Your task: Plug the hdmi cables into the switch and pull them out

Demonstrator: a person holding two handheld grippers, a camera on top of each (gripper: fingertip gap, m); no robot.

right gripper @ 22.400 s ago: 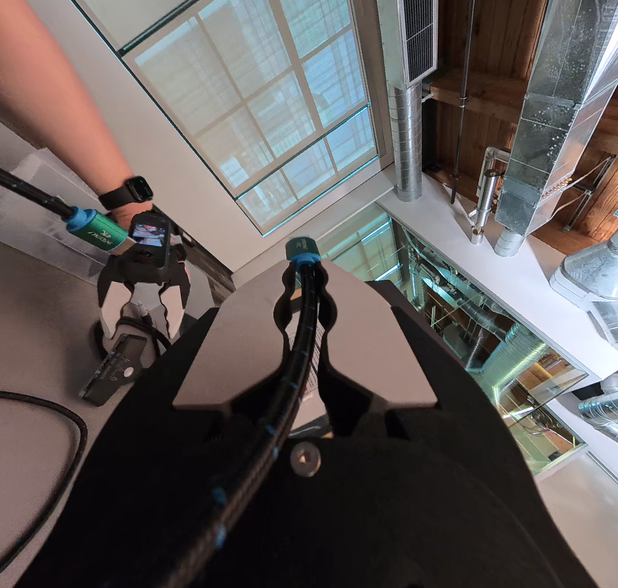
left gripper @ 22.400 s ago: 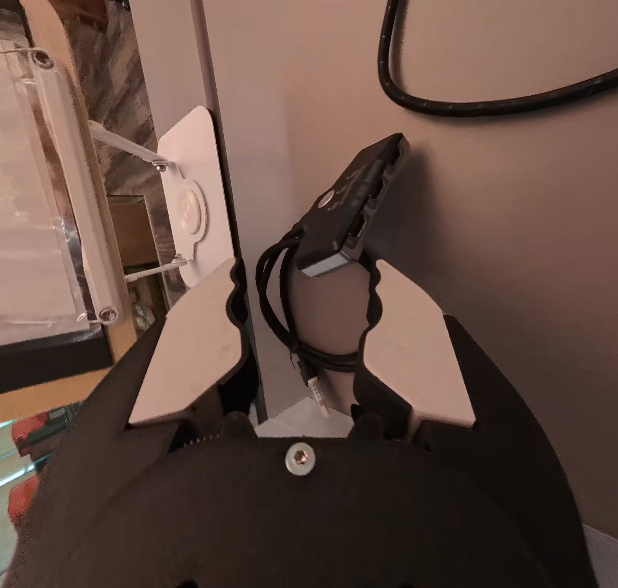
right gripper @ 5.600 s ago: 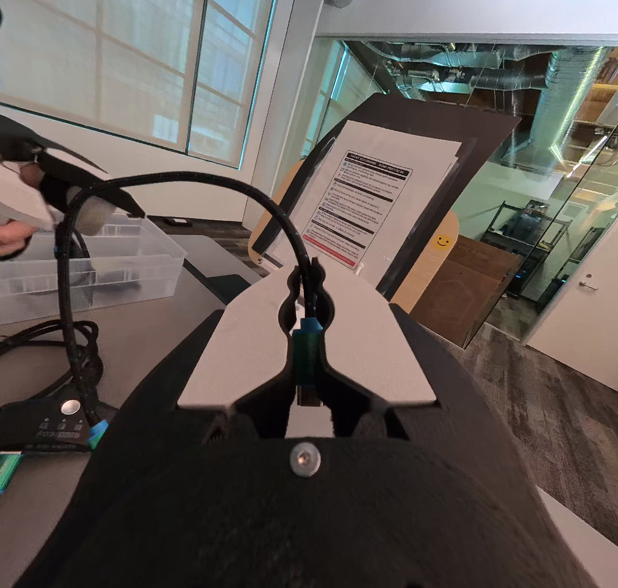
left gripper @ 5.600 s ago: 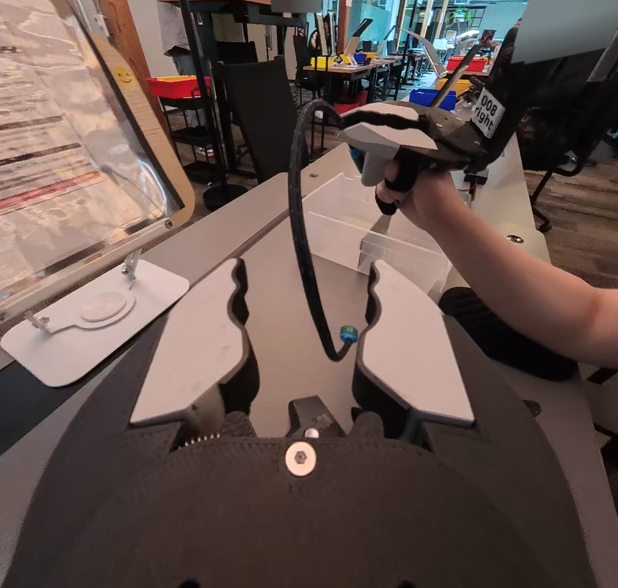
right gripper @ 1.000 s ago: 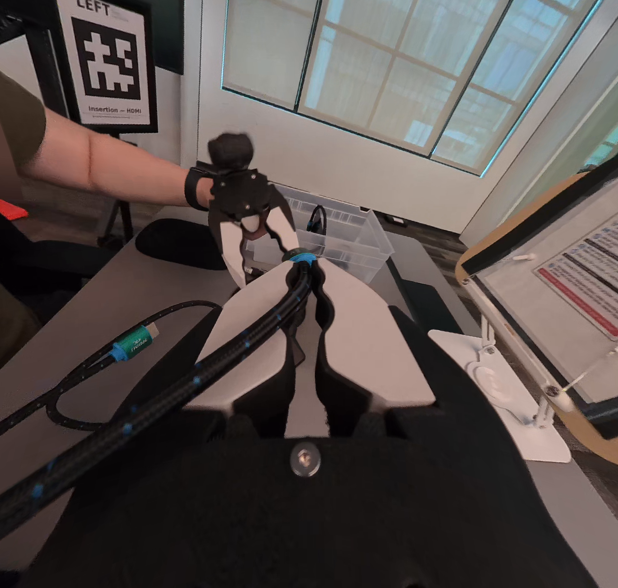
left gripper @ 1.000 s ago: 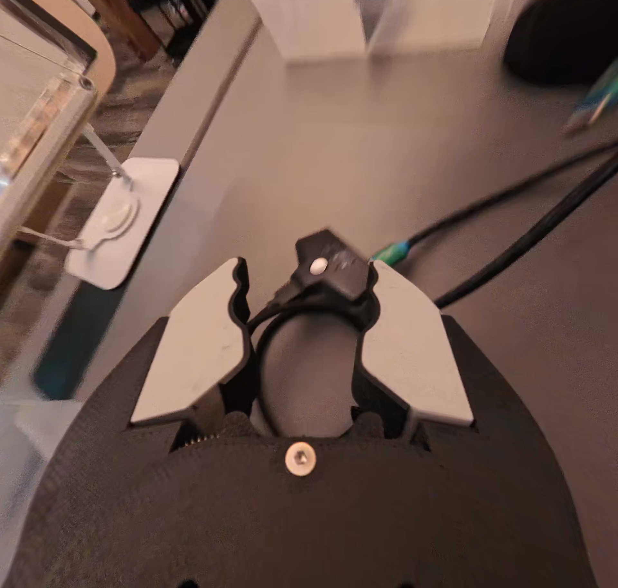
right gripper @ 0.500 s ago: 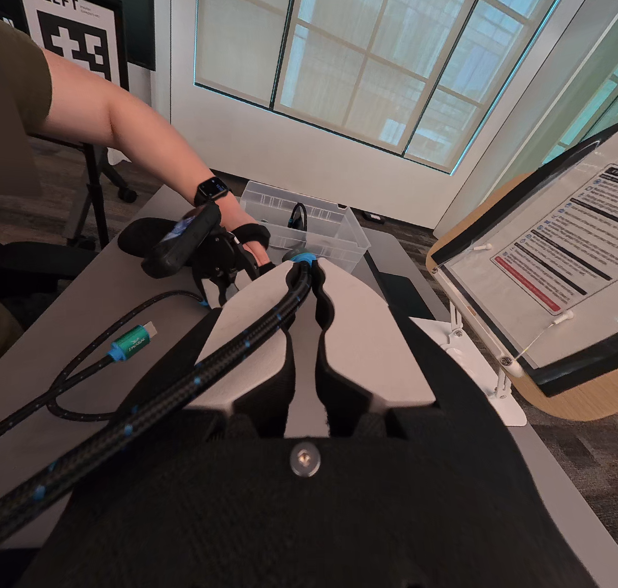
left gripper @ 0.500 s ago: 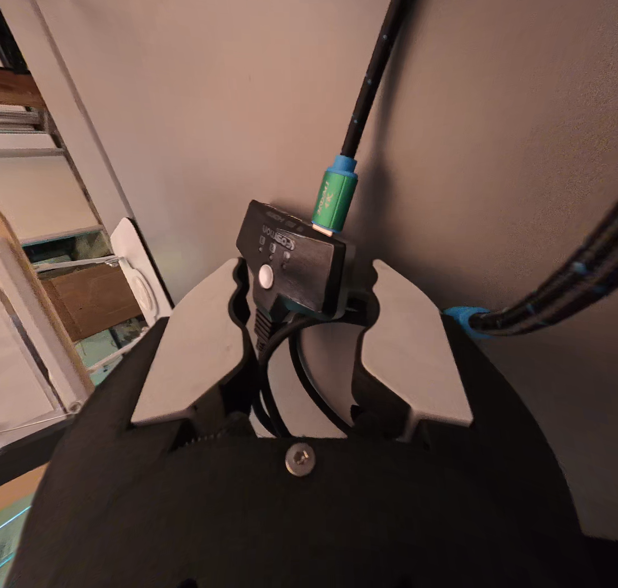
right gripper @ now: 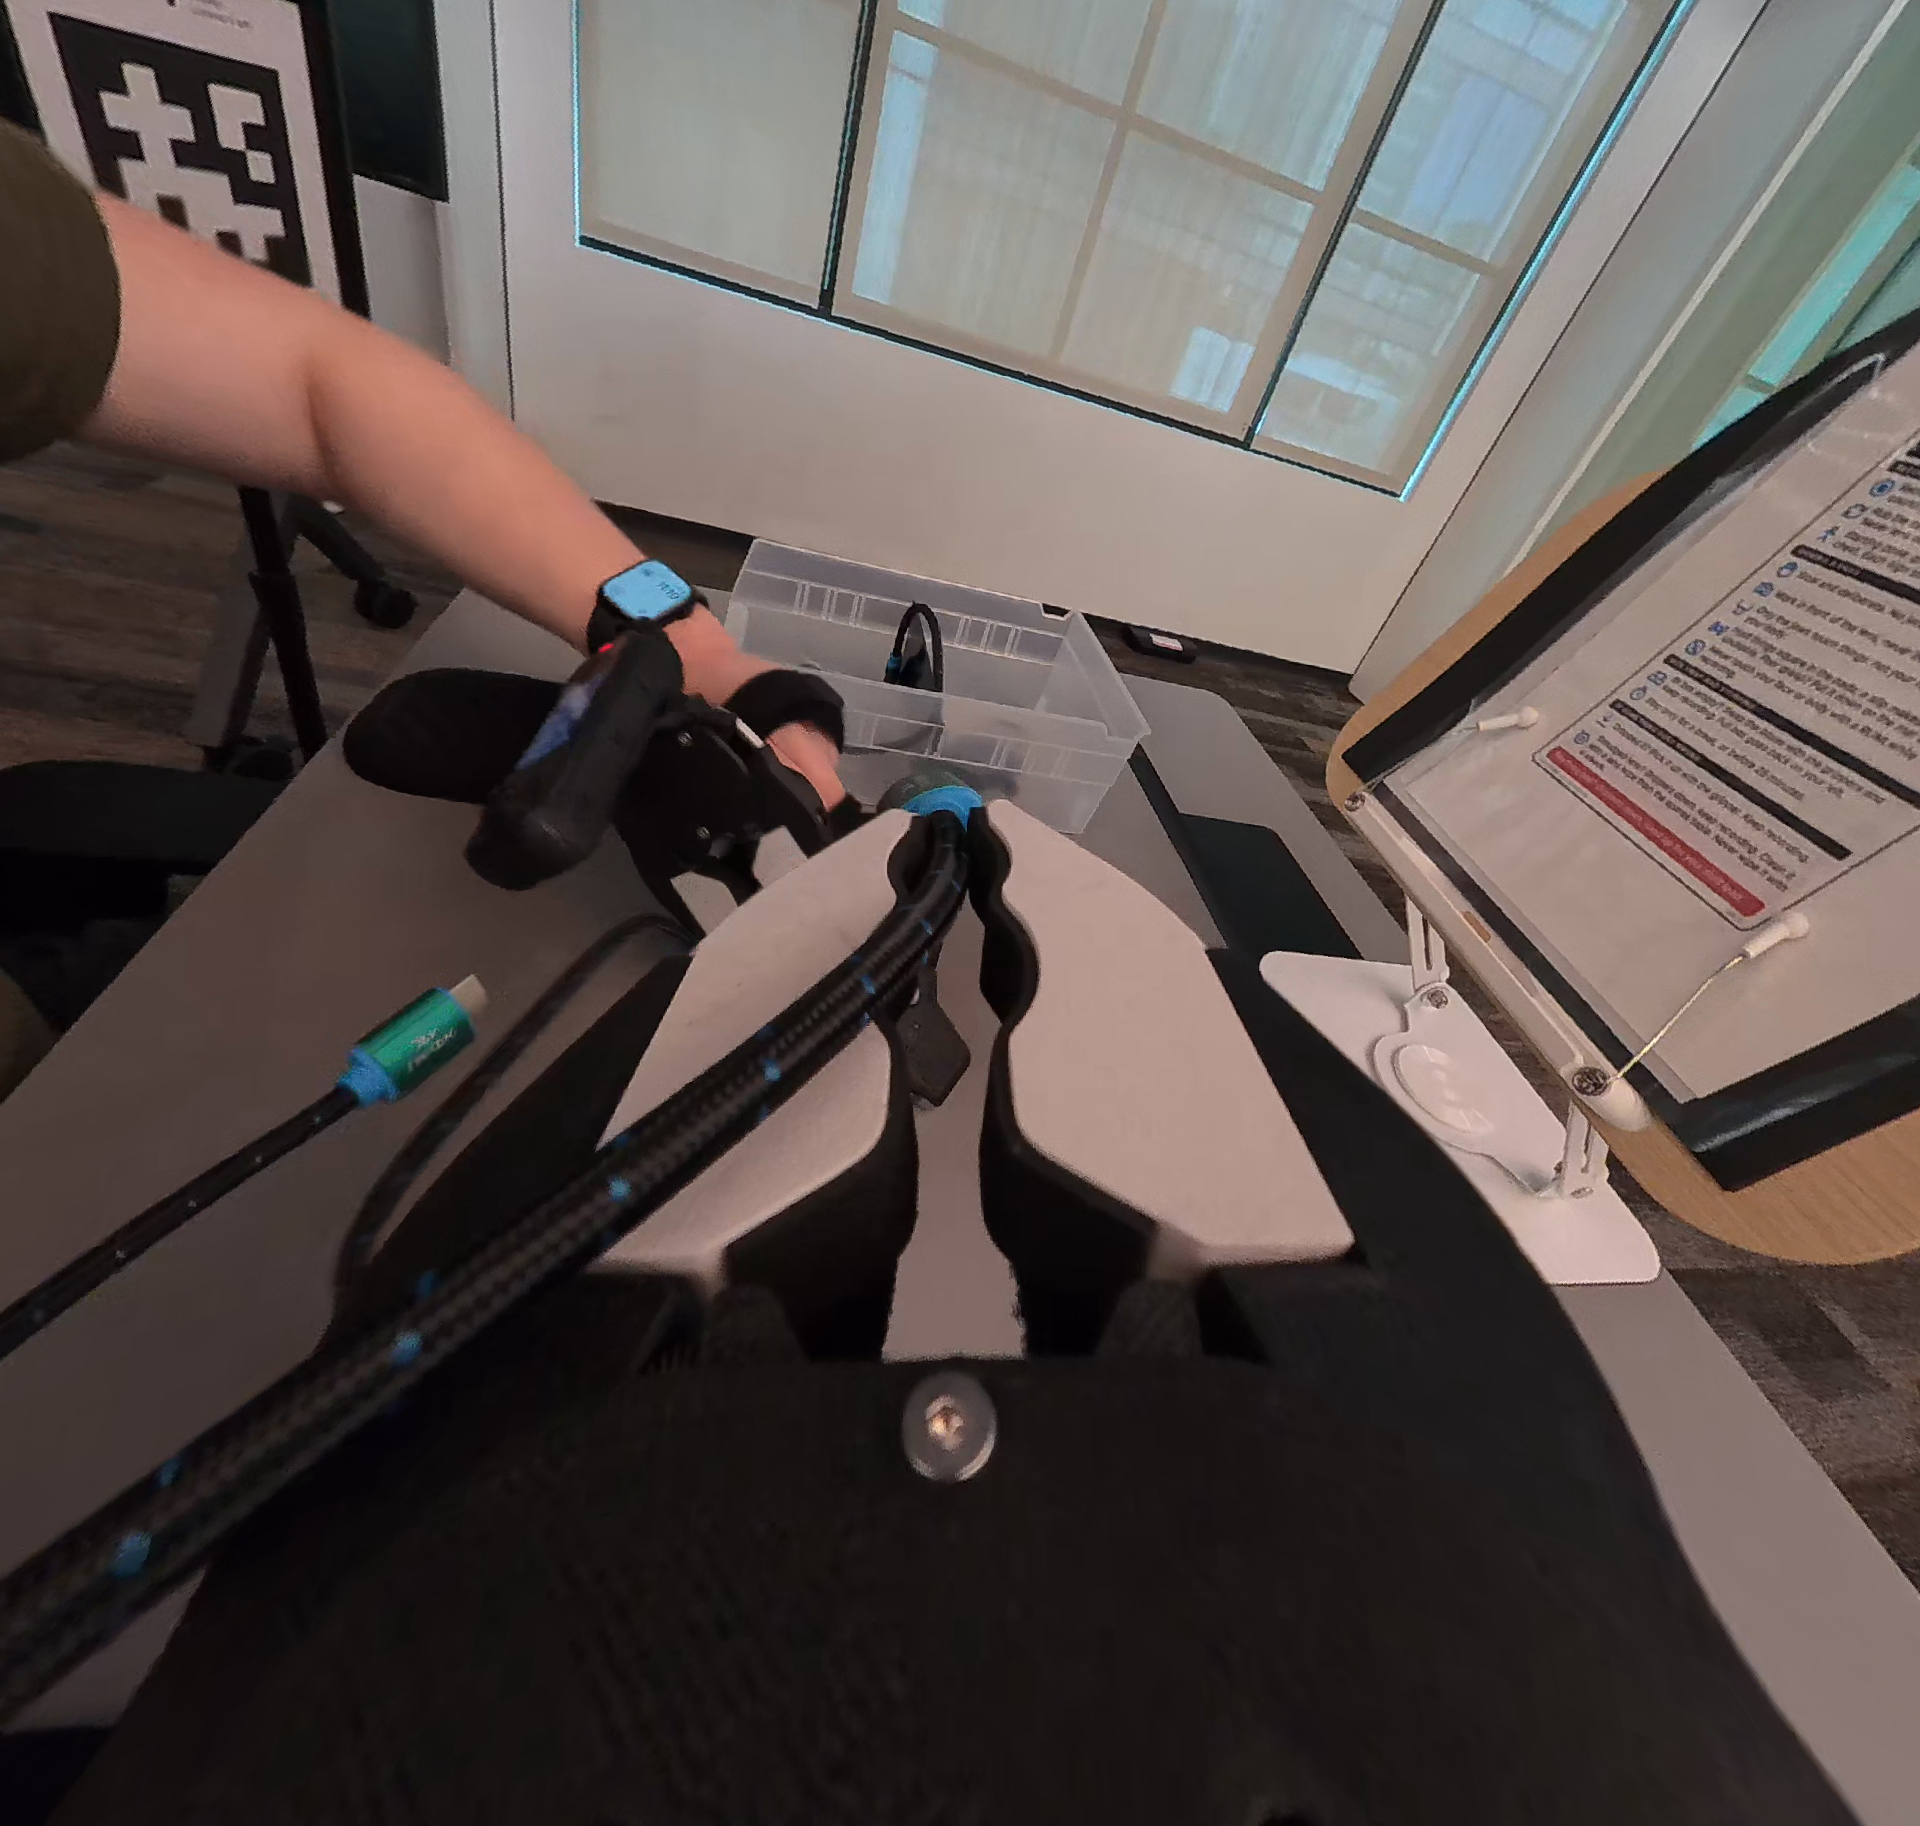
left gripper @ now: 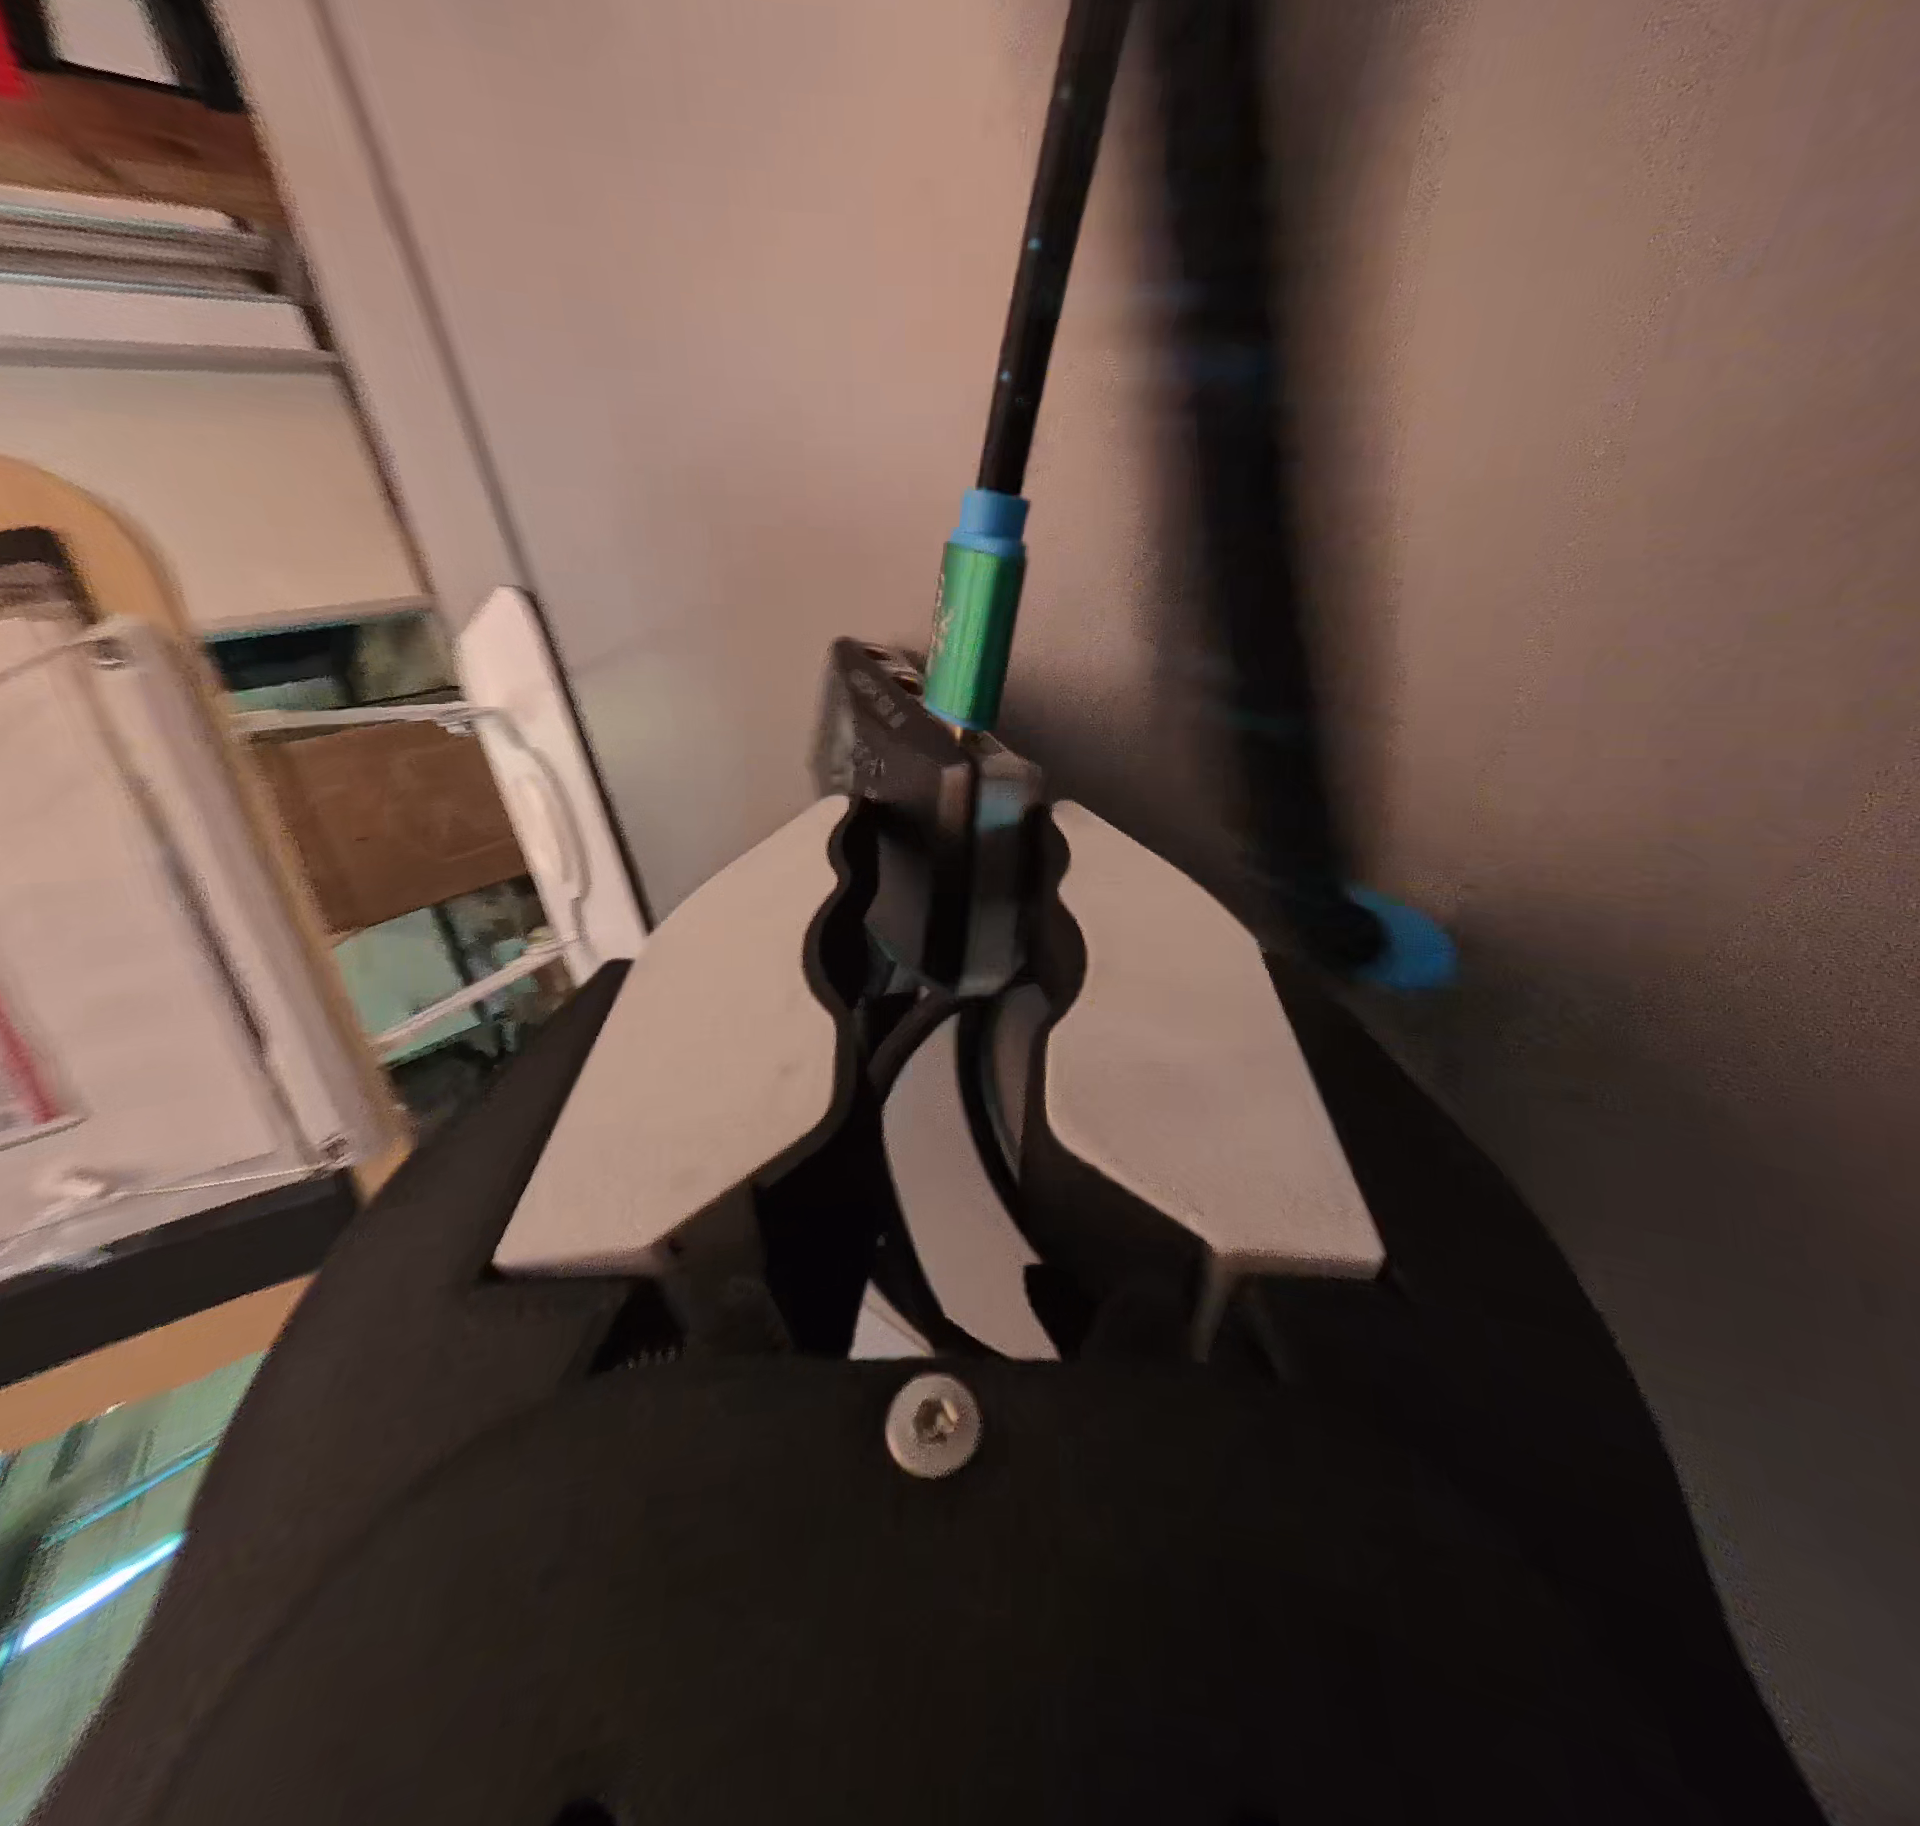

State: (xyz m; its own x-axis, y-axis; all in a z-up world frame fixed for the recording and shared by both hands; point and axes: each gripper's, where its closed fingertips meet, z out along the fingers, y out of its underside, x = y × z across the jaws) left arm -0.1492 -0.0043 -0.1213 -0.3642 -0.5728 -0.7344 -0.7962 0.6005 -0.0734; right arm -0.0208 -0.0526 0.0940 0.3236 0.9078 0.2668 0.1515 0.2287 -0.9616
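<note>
My left gripper [left gripper: 940, 826] is shut on the black HDMI switch [left gripper: 909, 737] and holds it edge-on over the grey table [left gripper: 1558, 426]. A green HDMI plug [left gripper: 971, 628] with a blue collar lies just beyond the switch. In the right wrist view this plug [right gripper: 416, 1038] lies free on the table with its metal tip bare. My right gripper [right gripper: 940, 826] is shut on a thick braided black HDMI cable [right gripper: 727, 1080] just behind its blue collar [right gripper: 935, 802]. The plug end is hidden. It points at the left gripper [right gripper: 717, 810], held by a hand close ahead.
A clear plastic bin [right gripper: 1039, 737] holding a cable stands behind the grippers. A sign in an acrylic stand [right gripper: 1662, 789] on a white base [right gripper: 1455, 1101] stands at the table's right edge. The thick cable [left gripper: 1226, 426] runs blurred beside the switch. A black pad [right gripper: 436, 727] lies left.
My left gripper has closed on the switch, which now stands edge-on between its fingers. My right gripper with the thick cable has come closer to the left gripper.
</note>
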